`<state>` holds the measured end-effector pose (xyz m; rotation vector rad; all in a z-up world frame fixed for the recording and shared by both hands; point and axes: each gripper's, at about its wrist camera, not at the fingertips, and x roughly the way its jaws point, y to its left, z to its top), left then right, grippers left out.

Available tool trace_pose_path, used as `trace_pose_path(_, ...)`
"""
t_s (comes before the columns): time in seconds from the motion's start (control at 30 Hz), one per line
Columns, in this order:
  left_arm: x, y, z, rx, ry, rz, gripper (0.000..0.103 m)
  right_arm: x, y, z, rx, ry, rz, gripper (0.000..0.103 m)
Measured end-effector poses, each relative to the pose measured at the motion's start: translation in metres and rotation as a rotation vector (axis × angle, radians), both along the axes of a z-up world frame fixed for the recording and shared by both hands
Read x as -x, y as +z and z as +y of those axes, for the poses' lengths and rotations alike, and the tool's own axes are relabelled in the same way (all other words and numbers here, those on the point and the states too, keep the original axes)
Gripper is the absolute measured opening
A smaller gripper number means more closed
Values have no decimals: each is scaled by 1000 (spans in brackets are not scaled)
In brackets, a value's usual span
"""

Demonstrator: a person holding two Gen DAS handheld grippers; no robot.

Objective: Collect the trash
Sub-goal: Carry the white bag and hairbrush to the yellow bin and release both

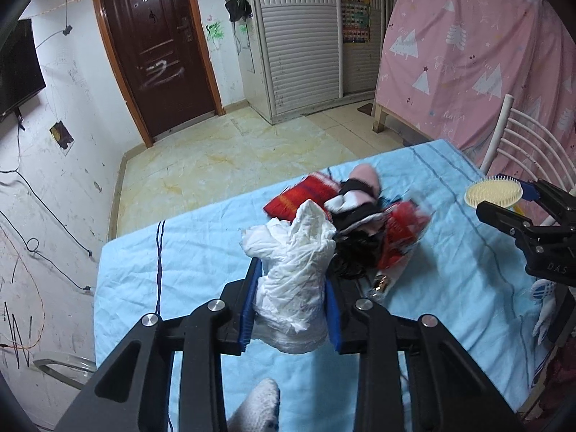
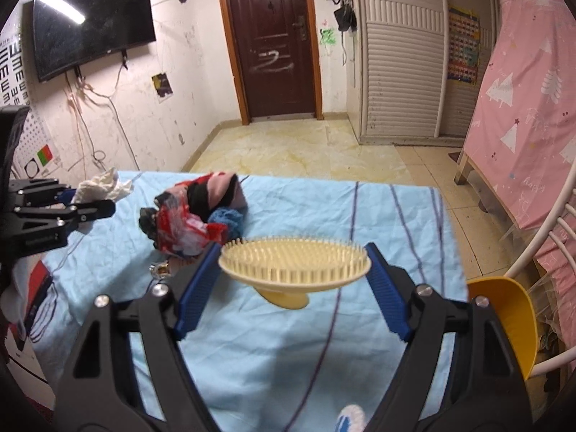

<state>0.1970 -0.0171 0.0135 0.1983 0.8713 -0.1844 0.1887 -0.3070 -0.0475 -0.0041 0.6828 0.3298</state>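
Note:
My left gripper (image 1: 292, 280) is shut on a crumpled white tissue wad (image 1: 295, 262), held above the light blue tablecloth (image 1: 180, 270). It shows at the left of the right wrist view (image 2: 90, 198), with the tissue (image 2: 102, 185) sticking out. My right gripper (image 2: 293, 255) is shut on a cream round bristle brush (image 2: 293, 264), bristles up, above the cloth. It also shows at the right of the left wrist view (image 1: 518, 198) with the brush (image 1: 493, 194). A pile of red wrappers (image 1: 403, 230) and socks (image 1: 356, 194) lies mid-table.
A small shiny foil scrap (image 2: 160, 270) lies by the pile (image 2: 194, 212). A yellow bin (image 2: 507, 320) hangs off the table's right side by a white chair (image 2: 547, 237). A pink curtain (image 1: 486, 54) stands behind. A white sock (image 1: 259, 406) lies at the near edge.

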Motion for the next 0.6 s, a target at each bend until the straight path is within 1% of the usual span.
trace_pose_path(0.23, 8, 27, -41, 7, -38, -53, 23, 11, 9, -37, -47, -49, -38, 76)
trace_pose_path(0.43, 10, 37, -89, 21, -100, -72, 23, 16, 10, -75, -79, -108, -54, 76)
trace_pose_path(0.6, 11, 39, -130, 20, -157, -75, 23, 21, 6, -109, -106, -158, -57, 76)
